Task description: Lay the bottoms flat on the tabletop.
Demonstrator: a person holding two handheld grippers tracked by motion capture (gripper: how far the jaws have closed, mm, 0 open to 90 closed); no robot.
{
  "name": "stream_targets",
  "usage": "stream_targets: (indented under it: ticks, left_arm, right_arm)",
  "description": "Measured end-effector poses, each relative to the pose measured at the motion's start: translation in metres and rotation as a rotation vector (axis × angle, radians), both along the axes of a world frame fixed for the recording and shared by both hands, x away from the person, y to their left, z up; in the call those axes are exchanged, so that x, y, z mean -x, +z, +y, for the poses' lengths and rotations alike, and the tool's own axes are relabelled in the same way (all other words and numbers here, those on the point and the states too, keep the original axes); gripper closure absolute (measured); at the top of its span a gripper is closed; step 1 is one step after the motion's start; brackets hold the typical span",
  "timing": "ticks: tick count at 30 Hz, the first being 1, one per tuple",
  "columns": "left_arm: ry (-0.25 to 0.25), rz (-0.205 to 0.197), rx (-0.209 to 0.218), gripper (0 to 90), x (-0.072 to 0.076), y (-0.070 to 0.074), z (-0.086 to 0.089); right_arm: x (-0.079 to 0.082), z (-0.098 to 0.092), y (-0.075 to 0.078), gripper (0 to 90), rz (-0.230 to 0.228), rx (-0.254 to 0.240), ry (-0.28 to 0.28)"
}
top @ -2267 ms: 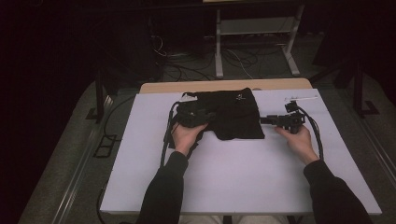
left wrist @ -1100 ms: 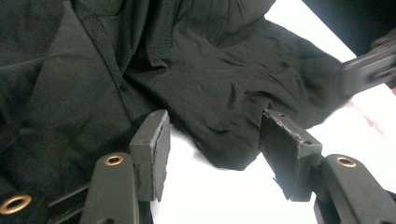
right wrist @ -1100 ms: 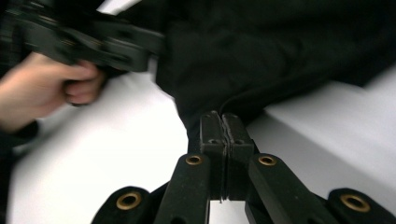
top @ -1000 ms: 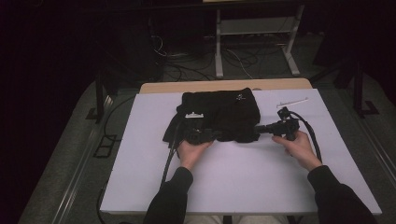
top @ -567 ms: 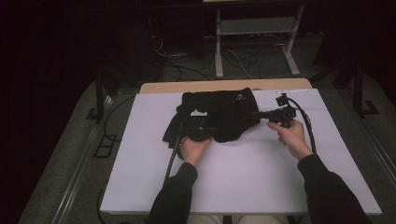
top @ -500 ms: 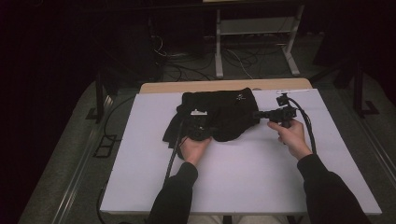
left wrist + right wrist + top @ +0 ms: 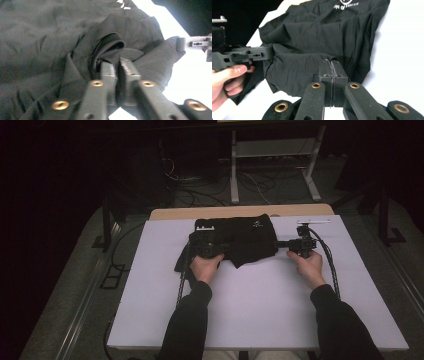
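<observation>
A black garment [image 7: 245, 236] with a small white print lies folded at the far middle of the white table [image 7: 250, 310]. My left gripper [image 7: 226, 251] sits on the garment's near left part, shut on a bunched fold of the cloth [image 7: 110, 47]. My right gripper [image 7: 280, 244] is at the garment's right edge. In the right gripper view its jaws are pressed together against the cloth's edge [image 7: 312, 65], and the left gripper [image 7: 265, 55] shows further off, held by a hand. The garment [image 7: 324, 32] spreads beyond, with white lettering at its far end.
A thin pale bar [image 7: 314, 221] lies at the table's back right. A wooden strip [image 7: 240, 212] borders the far edge. Cables trail from both grippers down the table. Beyond the table stand a metal frame [image 7: 272, 155] and floor cables in the dark.
Both grippers have carried the garment's near edge away from the person and over the rest, folding it shorter. In the last half second they have barely moved.
</observation>
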State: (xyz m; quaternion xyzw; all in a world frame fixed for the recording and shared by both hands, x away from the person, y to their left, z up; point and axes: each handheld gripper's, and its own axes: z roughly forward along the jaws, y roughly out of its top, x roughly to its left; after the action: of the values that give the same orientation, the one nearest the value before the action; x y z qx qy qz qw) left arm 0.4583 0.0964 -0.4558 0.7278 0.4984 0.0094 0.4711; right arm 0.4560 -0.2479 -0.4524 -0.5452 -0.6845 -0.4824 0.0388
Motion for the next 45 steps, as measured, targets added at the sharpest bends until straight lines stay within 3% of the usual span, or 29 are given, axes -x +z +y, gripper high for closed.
stream_targets:
  ticks: [1,2,3,4,5,7,15,26,34,39,41,45]
  left_arm:
    - [-0.005,0.000,-0.002,66.6,0.001,0.000,0.000]
    - [-0.006,-0.007,0.001,66.6,0.004,0.000,0.000]
    - [-0.003,-0.009,0.006,56.6,0.007,0.001,0.001]
    - [-0.001,-0.004,0.015,56.6,0.010,0.001,0.002]
    - [0.000,-0.002,0.014,50.1,0.013,0.002,0.002]
    - [0.007,0.003,0.011,48.1,0.025,0.003,0.004]
    - [0.027,0.009,0.020,40.5,0.045,0.007,0.008]
    - [0.019,0.028,0.038,39.0,0.064,0.002,0.010]
    - [-0.005,0.048,0.037,41.0,0.069,-0.008,-0.002]
    - [0.029,0.027,0.050,42.3,0.069,-0.011,-0.012]
    - [0.035,0.002,0.015,47.6,0.068,-0.011,-0.021]
    - [0.044,-0.006,0.006,57.4,0.065,-0.012,-0.029]
  right_arm:
    - [0.000,0.002,-0.003,88.1,0.004,0.004,0.006]
    - [0.000,0.002,-0.003,88.1,0.004,0.004,0.006]
    - [0.000,0.003,-0.005,88.1,0.006,0.007,0.009]
    - [0.000,0.003,-0.005,88.1,0.006,0.007,0.009]
    - [0.001,0.004,-0.006,88.1,0.007,0.006,0.010]
    - [0.001,0.004,-0.006,88.1,0.007,0.008,0.014]
    - [0.005,0.007,-0.004,88.1,0.000,0.012,0.029]
    - [0.006,0.011,-0.002,88.1,0.004,0.001,0.031]
    - [0.006,0.011,-0.003,88.1,0.001,-0.006,0.031]
    - [0.006,0.011,-0.003,88.1,0.003,-0.014,0.026]
    - [0.007,0.012,-0.003,88.1,0.000,-0.020,0.027]
    - [0.007,0.012,-0.003,88.1,0.000,-0.023,0.031]
